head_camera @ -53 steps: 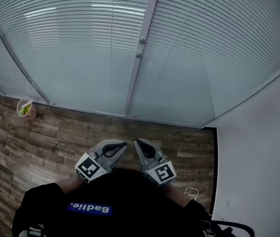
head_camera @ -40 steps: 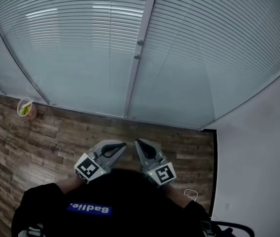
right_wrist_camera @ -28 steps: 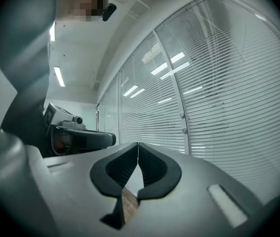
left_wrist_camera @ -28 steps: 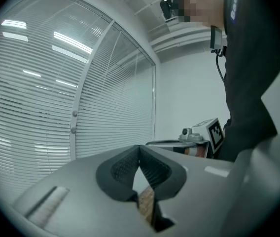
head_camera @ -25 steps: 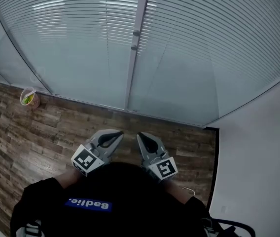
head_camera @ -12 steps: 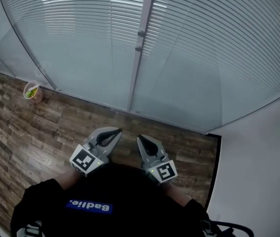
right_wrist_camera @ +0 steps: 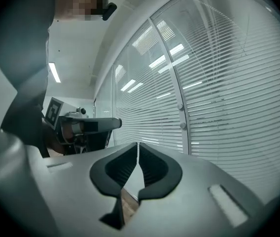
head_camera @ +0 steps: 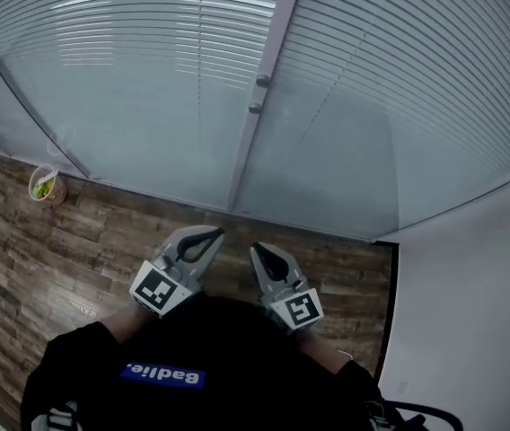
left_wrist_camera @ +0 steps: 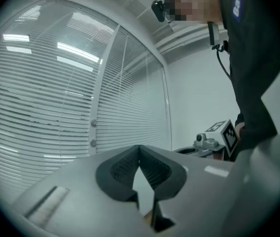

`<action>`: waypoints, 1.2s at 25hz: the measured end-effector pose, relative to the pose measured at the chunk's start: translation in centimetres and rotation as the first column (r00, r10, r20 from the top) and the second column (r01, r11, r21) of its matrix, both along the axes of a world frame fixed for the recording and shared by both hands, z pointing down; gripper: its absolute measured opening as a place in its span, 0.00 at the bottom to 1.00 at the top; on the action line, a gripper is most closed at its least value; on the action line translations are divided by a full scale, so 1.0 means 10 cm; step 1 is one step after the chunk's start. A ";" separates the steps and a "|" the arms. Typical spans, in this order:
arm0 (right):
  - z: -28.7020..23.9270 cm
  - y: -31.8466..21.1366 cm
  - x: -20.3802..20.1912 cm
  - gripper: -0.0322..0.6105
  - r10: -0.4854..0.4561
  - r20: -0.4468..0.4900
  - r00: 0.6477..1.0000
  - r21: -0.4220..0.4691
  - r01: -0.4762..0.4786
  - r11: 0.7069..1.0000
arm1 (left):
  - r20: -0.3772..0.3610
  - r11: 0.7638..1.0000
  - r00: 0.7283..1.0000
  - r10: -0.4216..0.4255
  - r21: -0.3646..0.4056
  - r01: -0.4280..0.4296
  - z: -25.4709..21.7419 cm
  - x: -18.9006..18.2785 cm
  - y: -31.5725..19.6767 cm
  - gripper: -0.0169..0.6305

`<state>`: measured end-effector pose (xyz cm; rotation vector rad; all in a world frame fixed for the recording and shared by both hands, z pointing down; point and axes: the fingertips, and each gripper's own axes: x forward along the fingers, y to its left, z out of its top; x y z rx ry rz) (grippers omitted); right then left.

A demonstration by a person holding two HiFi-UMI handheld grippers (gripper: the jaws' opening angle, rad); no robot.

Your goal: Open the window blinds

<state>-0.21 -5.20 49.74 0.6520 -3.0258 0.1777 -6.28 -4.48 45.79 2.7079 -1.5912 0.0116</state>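
Closed horizontal blinds [head_camera: 138, 52] hang behind a glass wall that fills the upper head view. A grey mullion [head_camera: 271, 52] splits the glass and carries two small round knobs [head_camera: 262, 81], which also show in the left gripper view [left_wrist_camera: 93, 124] and the right gripper view [right_wrist_camera: 180, 106]. My left gripper [head_camera: 210, 233] and right gripper [head_camera: 255, 250] hang side by side, low in front of my torso and well short of the glass. Both point toward the wall. The left gripper [left_wrist_camera: 139, 147] is shut on nothing, and so is the right gripper [right_wrist_camera: 137, 144].
A paper cup [head_camera: 43, 185] with green contents stands on the wood-plank floor [head_camera: 75, 250] at the foot of the glass, far left. A white wall [head_camera: 470, 321] closes the corner on the right. A cable hangs at my right hip [head_camera: 417, 411].
The mullion and its knobs have drifted right in the head view, and the cup has slid slightly left. Both grippers stay shut, side by side before my torso.
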 end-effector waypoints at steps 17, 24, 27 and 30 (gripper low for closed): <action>0.11 -0.47 -0.63 0.07 0.171 -0.085 0.982 -0.021 -0.173 0.985 | -0.061 0.997 0.996 0.070 0.019 -0.069 -0.05 -0.77 -0.71 0.03; 0.02 -0.78 -0.43 0.07 0.149 -0.080 0.986 -0.034 -0.152 0.988 | -0.042 0.997 0.999 0.033 0.064 -0.030 -0.36 -0.59 -1.15 0.03; 0.08 -1.01 -0.27 0.07 0.123 -0.061 0.991 -0.017 -0.124 0.992 | -0.027 0.997 1.000 -0.011 0.079 0.013 -0.36 -0.47 -1.37 0.03; 0.03 -1.12 -0.18 0.07 0.103 -0.060 0.993 -0.002 -0.104 0.995 | -0.035 0.995 0.998 -0.054 0.083 0.057 -0.42 -0.42 -1.43 0.03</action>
